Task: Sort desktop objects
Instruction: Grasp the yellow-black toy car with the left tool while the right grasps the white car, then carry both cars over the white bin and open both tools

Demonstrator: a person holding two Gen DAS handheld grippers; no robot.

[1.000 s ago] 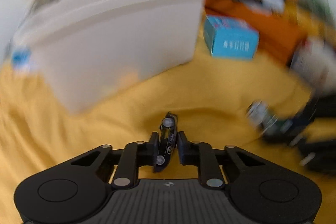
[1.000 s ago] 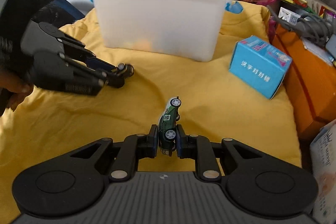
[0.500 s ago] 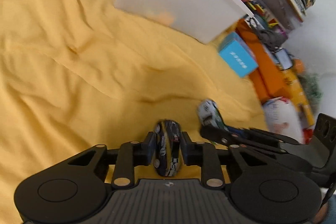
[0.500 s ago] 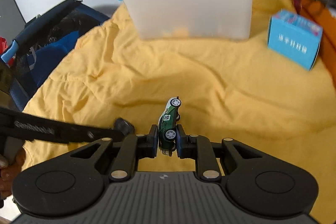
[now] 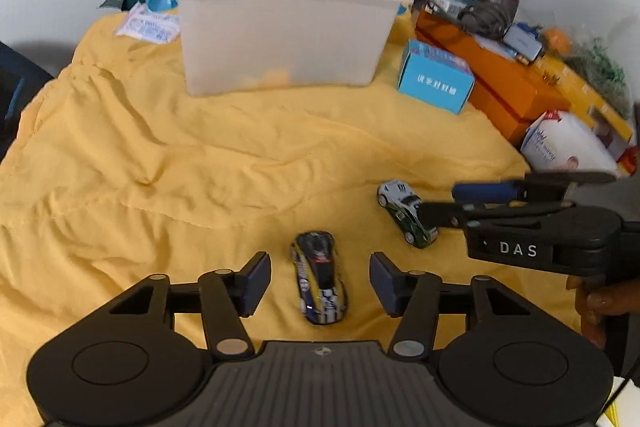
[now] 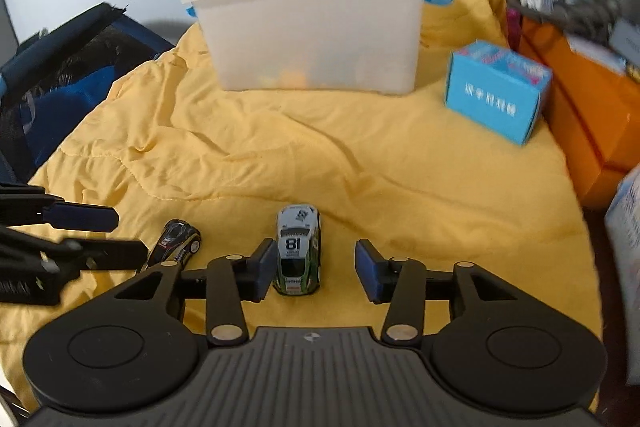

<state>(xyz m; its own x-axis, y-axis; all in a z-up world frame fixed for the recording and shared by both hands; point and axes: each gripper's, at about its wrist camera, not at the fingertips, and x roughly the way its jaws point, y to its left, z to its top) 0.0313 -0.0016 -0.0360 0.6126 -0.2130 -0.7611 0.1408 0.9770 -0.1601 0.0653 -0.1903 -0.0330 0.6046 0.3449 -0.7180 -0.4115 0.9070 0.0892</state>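
A black and yellow toy car [image 5: 320, 277] lies on the yellow cloth [image 5: 200, 167] between the fingers of my open left gripper [image 5: 319, 281], touching neither. A white and green toy car numbered 81 [image 6: 299, 249] lies on the cloth between the fingers of my open right gripper [image 6: 316, 273], close to the left finger. The right gripper [image 5: 456, 205] also shows in the left wrist view around the green car [image 5: 406, 213]. The left gripper [image 6: 100, 233] and the black car [image 6: 176, 241] show in the right wrist view.
A white plastic bin [image 5: 280, 27] stands at the back of the cloth. A blue box [image 5: 436, 81] sits to its right. Orange boxes [image 5: 500, 83] and clutter line the right edge. A dark blue bag [image 6: 52, 83] lies at the left.
Both grippers came down to the cloth near the front, opened and let go of their cars. The cars now lie on the cloth between the open fingers.
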